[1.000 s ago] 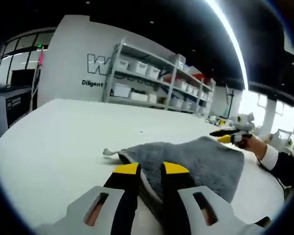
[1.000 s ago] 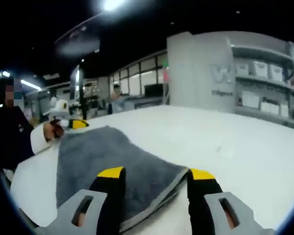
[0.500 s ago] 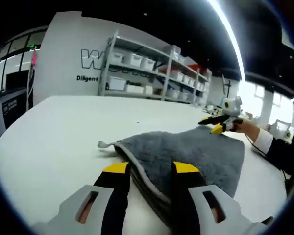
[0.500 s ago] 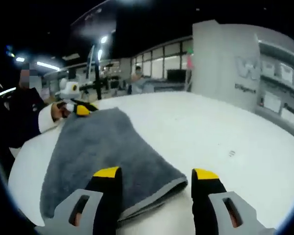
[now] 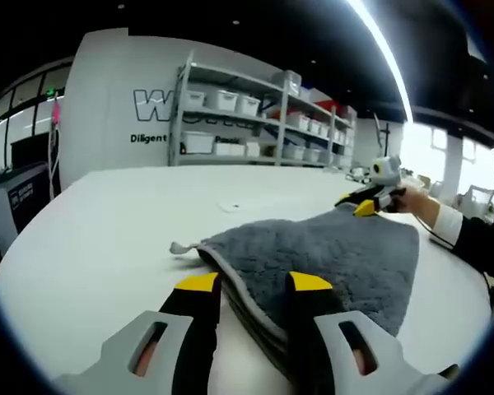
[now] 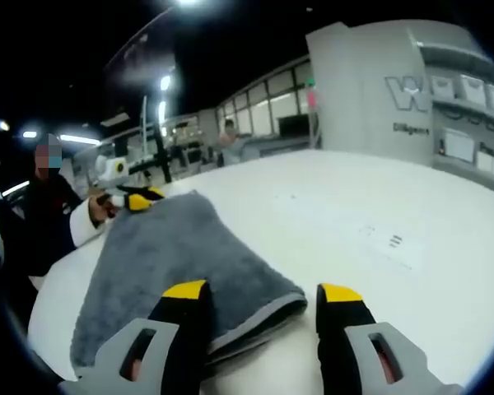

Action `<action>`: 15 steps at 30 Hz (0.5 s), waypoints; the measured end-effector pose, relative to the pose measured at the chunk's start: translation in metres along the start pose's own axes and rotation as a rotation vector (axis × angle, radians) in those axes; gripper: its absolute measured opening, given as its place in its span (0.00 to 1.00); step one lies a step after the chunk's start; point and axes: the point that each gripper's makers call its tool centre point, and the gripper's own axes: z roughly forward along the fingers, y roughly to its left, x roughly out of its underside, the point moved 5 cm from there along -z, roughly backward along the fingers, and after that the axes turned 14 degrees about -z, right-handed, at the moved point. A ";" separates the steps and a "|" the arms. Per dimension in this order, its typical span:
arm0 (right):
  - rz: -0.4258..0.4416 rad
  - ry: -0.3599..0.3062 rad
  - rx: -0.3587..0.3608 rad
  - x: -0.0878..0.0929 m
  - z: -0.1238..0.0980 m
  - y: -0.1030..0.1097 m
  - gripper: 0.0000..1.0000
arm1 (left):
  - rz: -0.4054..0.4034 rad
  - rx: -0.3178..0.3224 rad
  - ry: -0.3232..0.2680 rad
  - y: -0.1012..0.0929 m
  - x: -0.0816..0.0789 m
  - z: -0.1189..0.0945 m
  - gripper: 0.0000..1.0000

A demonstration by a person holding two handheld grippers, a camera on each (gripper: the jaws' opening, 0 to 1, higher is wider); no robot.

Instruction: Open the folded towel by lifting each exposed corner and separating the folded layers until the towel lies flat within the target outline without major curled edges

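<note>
The grey towel [image 5: 329,255] lies folded on the white table [image 5: 107,222], its stacked layers showing at both near corners. The left gripper [image 5: 251,284] has its fingers spread around one corner's edge, and the right gripper [image 6: 259,292] has its fingers spread around the opposite corner; neither is pinching yet. The step in hand looks like getting hold of the corners. Next, each should close on the top layer alone, then lift and pull apart.

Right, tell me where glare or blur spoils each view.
Left gripper view: a ceiling light strip and the window at right blow out white; the towel stays sharp. Right gripper view: the background is dim, the shelves soft and bent.
</note>
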 end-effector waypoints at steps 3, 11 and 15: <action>0.022 -0.009 0.000 0.001 -0.002 0.001 0.46 | 0.001 0.001 -0.002 0.000 -0.001 0.001 0.30; 0.068 -0.004 -0.008 0.008 -0.003 0.004 0.36 | 0.008 0.001 -0.004 0.002 -0.002 0.001 0.30; 0.054 -0.010 -0.008 0.006 -0.004 0.006 0.19 | 0.015 0.002 -0.005 0.000 -0.003 0.001 0.30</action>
